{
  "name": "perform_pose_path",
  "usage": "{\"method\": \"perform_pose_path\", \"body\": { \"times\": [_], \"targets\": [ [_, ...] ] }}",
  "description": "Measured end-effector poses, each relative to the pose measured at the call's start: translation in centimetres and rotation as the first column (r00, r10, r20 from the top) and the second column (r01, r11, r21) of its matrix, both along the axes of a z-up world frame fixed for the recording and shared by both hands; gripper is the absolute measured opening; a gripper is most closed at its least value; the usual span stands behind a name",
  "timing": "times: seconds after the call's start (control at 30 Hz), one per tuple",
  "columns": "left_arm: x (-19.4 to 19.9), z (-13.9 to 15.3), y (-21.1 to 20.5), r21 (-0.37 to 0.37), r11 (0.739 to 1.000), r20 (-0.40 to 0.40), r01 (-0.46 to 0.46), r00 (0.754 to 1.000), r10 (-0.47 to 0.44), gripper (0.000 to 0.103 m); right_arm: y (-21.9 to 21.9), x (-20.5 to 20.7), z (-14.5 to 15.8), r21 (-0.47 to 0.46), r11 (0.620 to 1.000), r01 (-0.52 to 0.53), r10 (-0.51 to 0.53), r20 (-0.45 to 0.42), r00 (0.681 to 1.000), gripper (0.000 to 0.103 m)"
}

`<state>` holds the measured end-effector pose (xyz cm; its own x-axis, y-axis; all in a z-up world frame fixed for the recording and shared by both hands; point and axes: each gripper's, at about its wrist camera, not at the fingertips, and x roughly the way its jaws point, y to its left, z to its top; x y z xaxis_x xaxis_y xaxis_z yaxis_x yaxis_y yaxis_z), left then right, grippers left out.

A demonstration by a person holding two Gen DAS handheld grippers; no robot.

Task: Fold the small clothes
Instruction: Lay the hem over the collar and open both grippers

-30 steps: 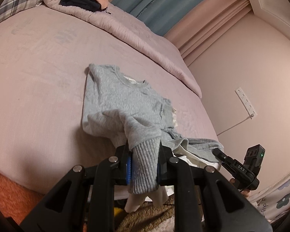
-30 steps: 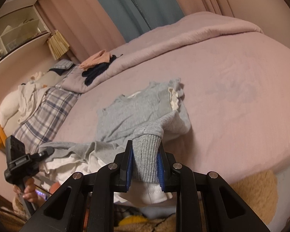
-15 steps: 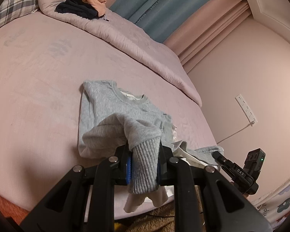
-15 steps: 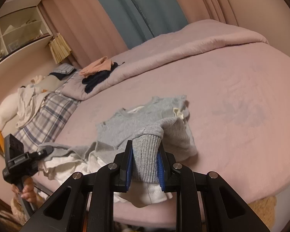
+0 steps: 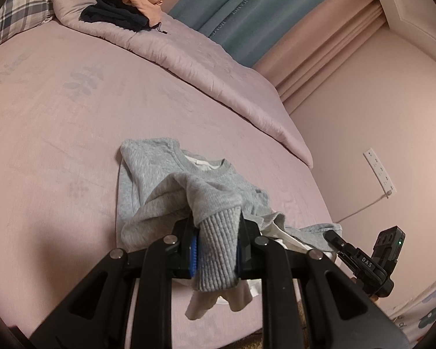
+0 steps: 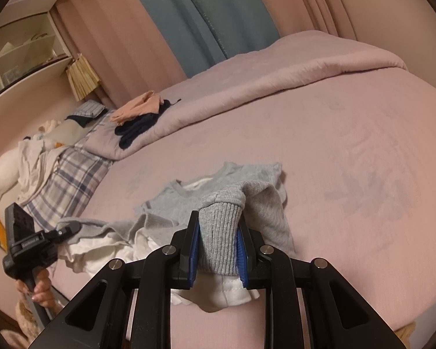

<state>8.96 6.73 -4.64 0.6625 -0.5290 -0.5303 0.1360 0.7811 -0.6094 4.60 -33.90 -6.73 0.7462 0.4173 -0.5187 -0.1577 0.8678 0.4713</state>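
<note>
A small grey sweatshirt (image 5: 160, 186) with a white inner layer lies on the pink bed (image 5: 58, 122), collar away from me. My left gripper (image 5: 216, 247) is shut on a ribbed grey cuff of the hem side, lifted above the sheet. My right gripper (image 6: 218, 241) is shut on the other ribbed grey cuff (image 6: 219, 232), white lining hanging below it. The sweatshirt (image 6: 189, 200) bunches toward its collar between the two grips. Each view shows the other gripper at its edge: the right one (image 5: 360, 258) and the left one (image 6: 43, 235), held by a hand (image 6: 40, 290).
A folded pink quilt (image 5: 189, 58) runs along the far side with dark and peach clothes (image 5: 122, 11) piled on it. Plaid bedding (image 6: 64, 186) and white laundry (image 6: 29, 157) lie at the left. A wall socket (image 5: 380, 174) and curtains (image 6: 206, 20) are behind the bed.
Both grippers have moved forward over the bed with the cuffs in them, carrying the lower part of the sweatshirt up toward its collar. The garment looks shorter and more bunched.
</note>
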Motion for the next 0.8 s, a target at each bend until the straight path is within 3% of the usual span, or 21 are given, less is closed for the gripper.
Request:
{"method": "perform_pose_path", "body": {
  "times": [0.5, 0.8],
  "targets": [
    [5.9, -1.0, 0.5, 0.003, 0.999, -0.056, -0.047, 0.997, 0.047, 0.018, 0.7, 5.0, 0.3, -0.015, 1.0, 0.018, -0.019, -0.026, 0.999, 0.023],
    [10.5, -3.6, 0.4, 0.03, 0.997, -0.133, -0.071, 0.988, 0.075, 0.018, 0.7, 10.5, -2.4, 0.002, 1.0, 0.028, -0.027, -0.159, 0.987, 0.023]
  ]
}}
